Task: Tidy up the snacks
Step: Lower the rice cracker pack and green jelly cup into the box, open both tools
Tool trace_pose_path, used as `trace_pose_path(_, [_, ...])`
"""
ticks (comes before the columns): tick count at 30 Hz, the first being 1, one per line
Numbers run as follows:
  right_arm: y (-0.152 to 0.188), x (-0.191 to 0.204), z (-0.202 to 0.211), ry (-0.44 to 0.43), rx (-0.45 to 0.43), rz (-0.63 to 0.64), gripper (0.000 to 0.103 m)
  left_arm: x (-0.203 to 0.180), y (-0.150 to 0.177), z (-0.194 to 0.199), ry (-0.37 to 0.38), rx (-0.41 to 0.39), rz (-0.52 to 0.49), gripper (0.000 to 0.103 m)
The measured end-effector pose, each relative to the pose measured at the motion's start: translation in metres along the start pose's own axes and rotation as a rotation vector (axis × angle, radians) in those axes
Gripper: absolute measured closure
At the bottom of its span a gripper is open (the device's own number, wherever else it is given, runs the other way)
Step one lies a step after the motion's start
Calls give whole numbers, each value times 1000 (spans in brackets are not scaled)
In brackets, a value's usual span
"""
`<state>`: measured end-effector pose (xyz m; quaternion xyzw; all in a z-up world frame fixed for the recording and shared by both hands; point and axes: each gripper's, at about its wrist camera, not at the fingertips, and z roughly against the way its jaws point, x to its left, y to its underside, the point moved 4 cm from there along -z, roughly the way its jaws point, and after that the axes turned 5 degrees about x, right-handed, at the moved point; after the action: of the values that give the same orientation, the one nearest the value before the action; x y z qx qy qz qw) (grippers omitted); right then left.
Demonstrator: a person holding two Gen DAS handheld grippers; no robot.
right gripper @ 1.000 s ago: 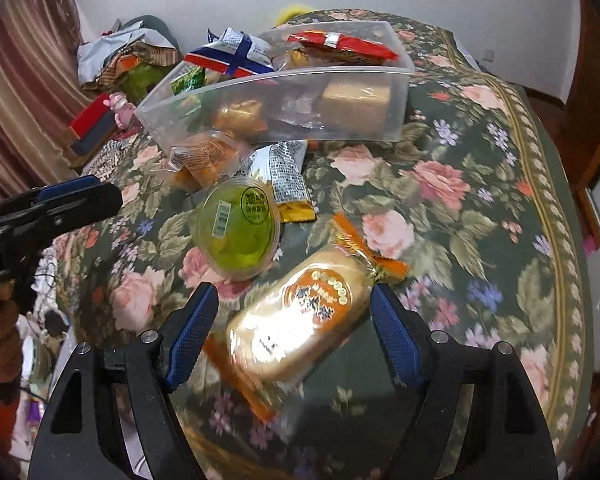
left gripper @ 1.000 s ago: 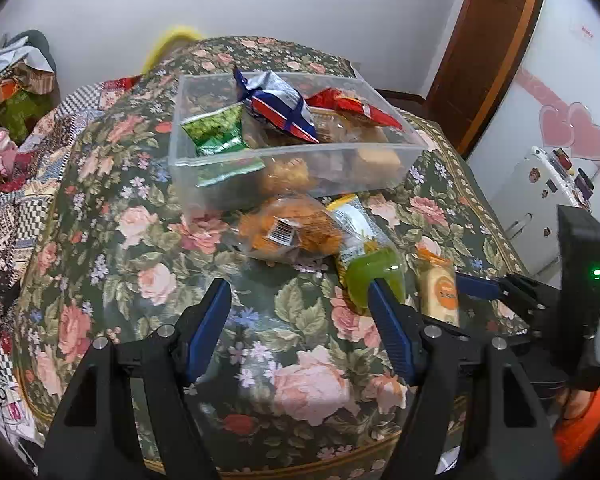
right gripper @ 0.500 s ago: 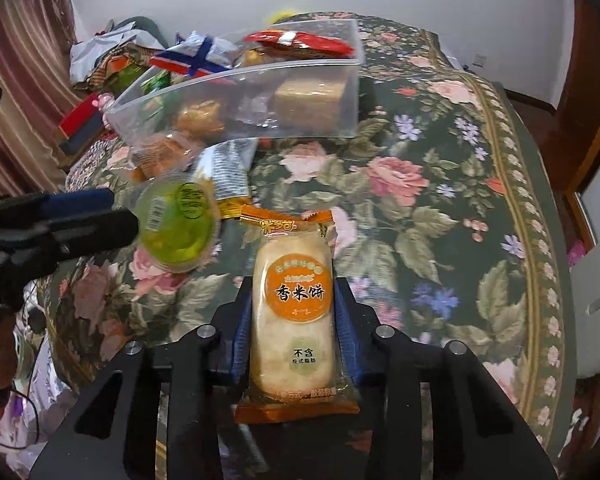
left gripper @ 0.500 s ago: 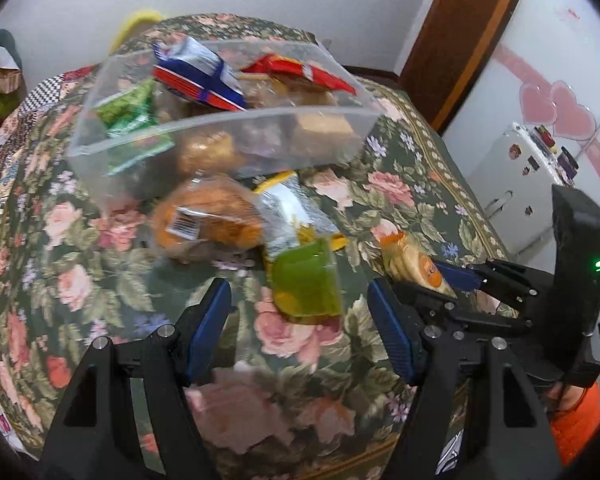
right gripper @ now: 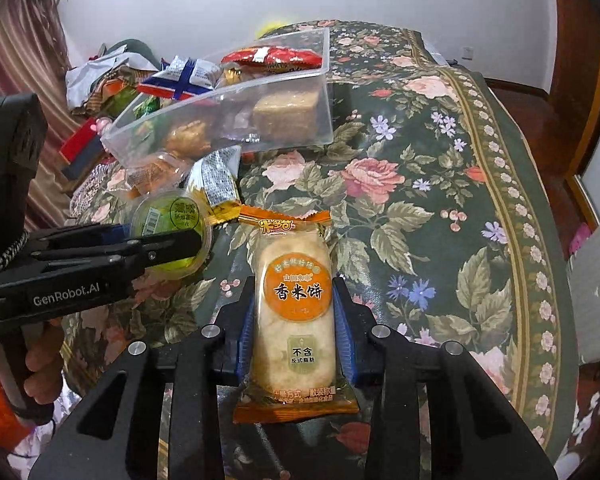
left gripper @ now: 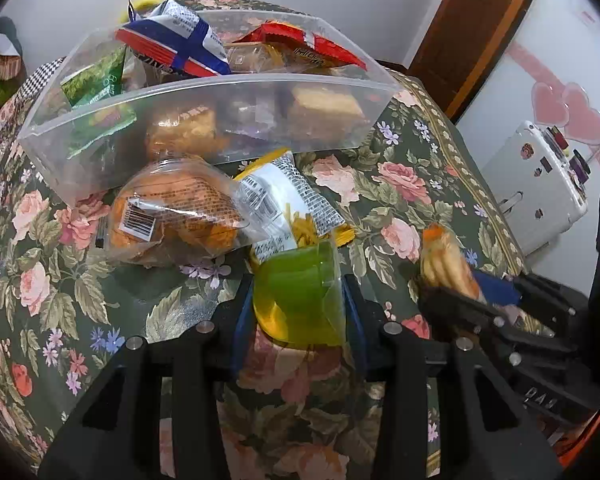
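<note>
Fingers, left gripper (left gripper: pixel 299 312): clamped on the green jelly cup (left gripper: pixel 300 296), blue pads against its two sides; jaws have just been closing.
Fingers, right gripper (right gripper: pixel 294 328): clamped on the rice cracker pack (right gripper: pixel 294 312), held lengthwise, orange end seals sticking out near and far.
Snack bin (left gripper: pixel 204 92): clear, at the far side of the floral cloth (right gripper: pixel 440 200), already heaped; a red pack (left gripper: pixel 304 46) and a blue-striped pack (left gripper: pixel 176 42) ride above its rim.
Loose snacks: bagged pastry (left gripper: pixel 176 216) and a silver sachet (left gripper: pixel 284 204) lie just in front of the bin's near wall.
Risk, cup: I judge the thin wall could buckle or squirt out under squeeze.
Risk, bin: adding to the heap may tip the top packs over the rim.
Risk, grippers: they sit close; I could clip one with the other.
Left view only: the cup's side wall between the pads.
Right view only: the cup's lid label, and a hand (right gripper: pixel 40 356) on the left grip.
</note>
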<state>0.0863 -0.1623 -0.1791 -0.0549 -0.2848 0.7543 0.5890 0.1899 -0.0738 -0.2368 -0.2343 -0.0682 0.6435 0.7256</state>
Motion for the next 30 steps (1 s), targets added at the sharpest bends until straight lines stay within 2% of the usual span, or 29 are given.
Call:
trace_pose_path(4, [-7,2,6,-8,-22,6,72,2,1,11,-4,-22,-4,62])
trace_pose_path(12, [-35,14,22,-5,-93,52,72,10,-12,57,-22,-134,-4,62])
trace_pose_path(20, [-81,33,37,-10,-185,111,72,37,-42,93,-64,-228,25,62])
trace_pose_path(30, [-138,61,46,-20,-287,167,72,63,-87,112,-121,-307,51,62])
